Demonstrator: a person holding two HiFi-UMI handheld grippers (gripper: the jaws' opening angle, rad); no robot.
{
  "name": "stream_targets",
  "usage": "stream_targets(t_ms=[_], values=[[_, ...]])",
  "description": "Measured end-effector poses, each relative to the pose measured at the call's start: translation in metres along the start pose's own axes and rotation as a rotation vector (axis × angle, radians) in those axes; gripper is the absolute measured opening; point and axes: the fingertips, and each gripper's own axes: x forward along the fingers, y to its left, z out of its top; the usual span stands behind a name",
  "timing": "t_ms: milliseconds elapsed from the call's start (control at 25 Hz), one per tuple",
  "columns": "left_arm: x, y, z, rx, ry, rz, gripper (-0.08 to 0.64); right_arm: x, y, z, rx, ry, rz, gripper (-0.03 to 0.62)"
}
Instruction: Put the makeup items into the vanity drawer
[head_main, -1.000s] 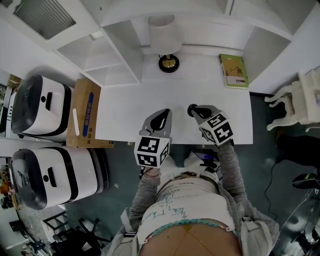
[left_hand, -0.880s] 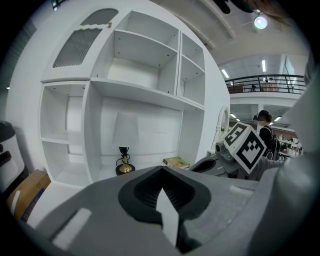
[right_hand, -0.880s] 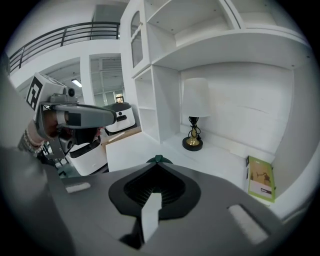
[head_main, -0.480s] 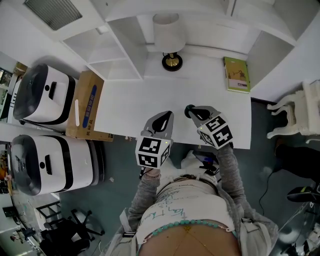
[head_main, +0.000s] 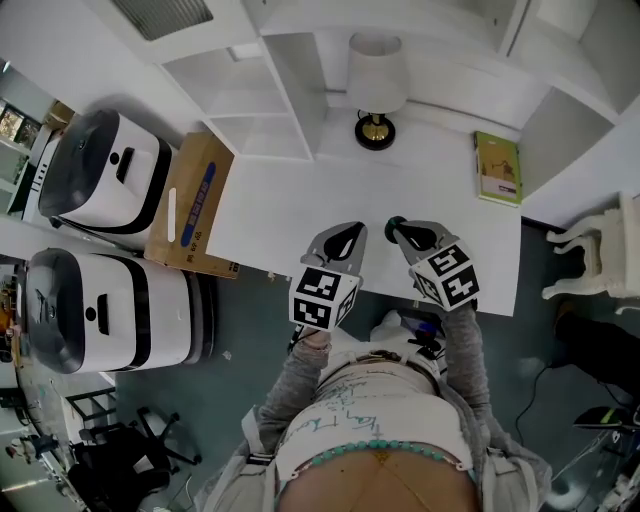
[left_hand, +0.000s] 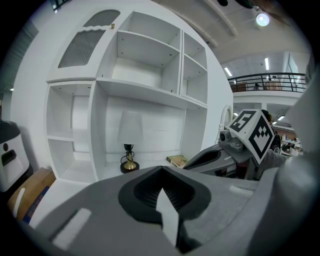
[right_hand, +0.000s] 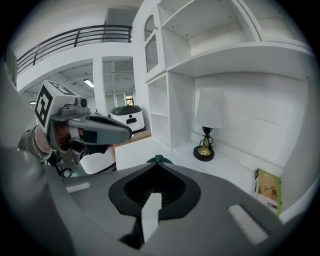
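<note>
My left gripper (head_main: 347, 231) is closed on nothing; my right gripper (head_main: 402, 231) pinches a small dark item (right_hand: 158, 159) at its tip, over the tabletop (head_main: 280, 205).

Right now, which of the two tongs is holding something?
The right tongs: a small dark green item pokes out from between their closed tips. The left tongs are closed with nothing between them.
</note>
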Motion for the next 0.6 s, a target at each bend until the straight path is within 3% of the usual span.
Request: stream_targets(t_ms=[600], values=[[-0.047, 0.097, -0.023, 0.006, 0.016, -0.027, 0.002, 0.074, 0.063, 0.042, 0.023, 0.003, -0.016, 0.029]])
